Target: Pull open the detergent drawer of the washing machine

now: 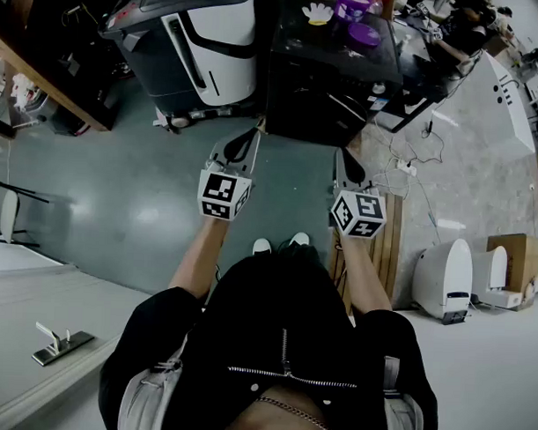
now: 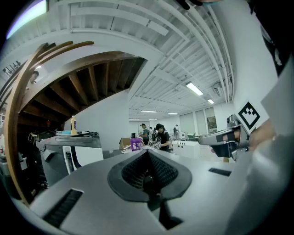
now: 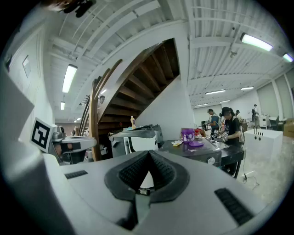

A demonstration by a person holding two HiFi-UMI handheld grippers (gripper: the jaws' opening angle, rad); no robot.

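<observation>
Step in hand: approach. Judged from the gap ahead, the pull on the drawer has not yet begun.

Task's thing: a dark grey box-shaped washing machine stands on the grey floor, ahead of both grippers. In the right gripper view it lies to the right of the jaws, with a round dial on its front panel. A purple plastic tub is carried on its top.

Detergent drawer: not made out in any view. It is expected on the upper front panel, but this is not confirmed.

Beside it: a white and grey appliance stands to the left and is to be left alone.

How to do it well: one hand-held gripper should be brought level to the upper front panel, and the drawer face found before anything is closed on. The jaws must be parted first, set over the drawer's lip or recess, then closed firmly. The pull should be straight back along the drawer's run, slow and even, without lifting or twisting.

Risk: a slanted pull may jam the drawer, and a shallow bite may slip off the lip.

Left hand-held gripper: clenched. In its own view the tips are seen meeting with nothing between them, and nothing is touched.

Right hand-held gripper: clenched and empty, pointing slightly down. It is clear of the machine.
</observation>
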